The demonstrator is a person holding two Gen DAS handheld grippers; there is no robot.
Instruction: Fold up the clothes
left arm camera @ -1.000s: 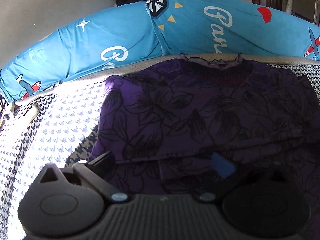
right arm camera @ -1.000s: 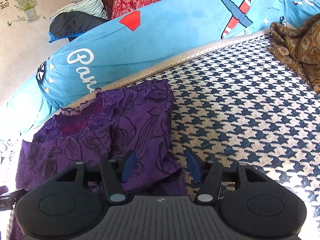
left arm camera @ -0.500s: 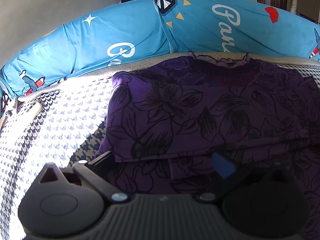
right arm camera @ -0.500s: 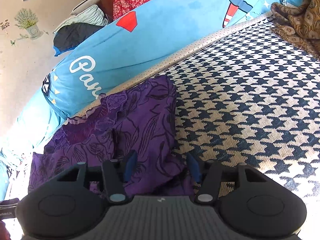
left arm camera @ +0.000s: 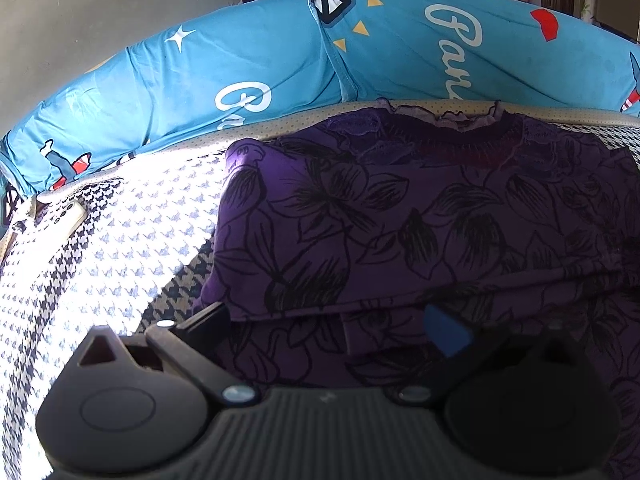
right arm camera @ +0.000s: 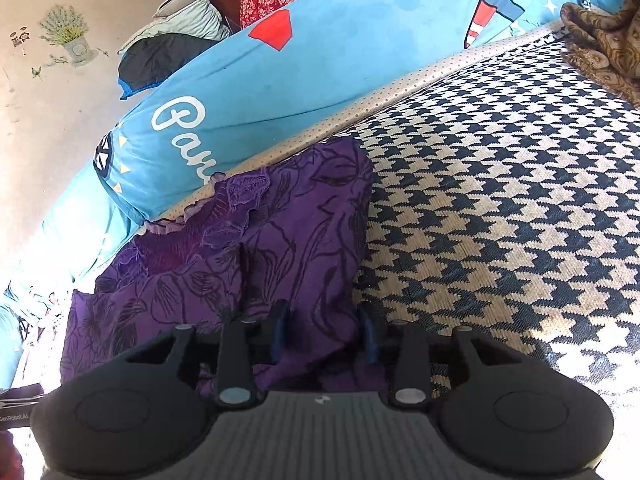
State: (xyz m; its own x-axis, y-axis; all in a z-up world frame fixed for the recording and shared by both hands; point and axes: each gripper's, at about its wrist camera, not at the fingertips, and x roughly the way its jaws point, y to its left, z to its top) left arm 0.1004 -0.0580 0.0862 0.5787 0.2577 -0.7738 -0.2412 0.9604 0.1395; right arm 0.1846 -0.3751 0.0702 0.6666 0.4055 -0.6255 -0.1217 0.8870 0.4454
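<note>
A purple garment [left arm camera: 400, 208] with a black flower print lies on the houndstooth mat [left arm camera: 140, 240], its frilled neckline toward the blue bolster. One side is folded over the body. My left gripper [left arm camera: 328, 324] stands wide open at the garment's near edge, with fabric lying between its fingers. In the right wrist view the garment [right arm camera: 304, 240] shows its right folded side. My right gripper [right arm camera: 323, 330] has its jaws drawn in on a bunch of that purple fabric at the near right edge.
A long blue printed bolster [right arm camera: 320, 80] runs along the far edge of the mat [right arm camera: 500, 200]. A brown patterned cloth [right arm camera: 608, 36] lies crumpled at the far right. A pale flat object [left arm camera: 70, 216] rests at the mat's left edge. Piled clothes [right arm camera: 176, 52] sit behind the bolster.
The right jaws have narrowed onto the purple fabric between them. The left gripper has crept forward, staying wide open. The garment keeps its shape.
</note>
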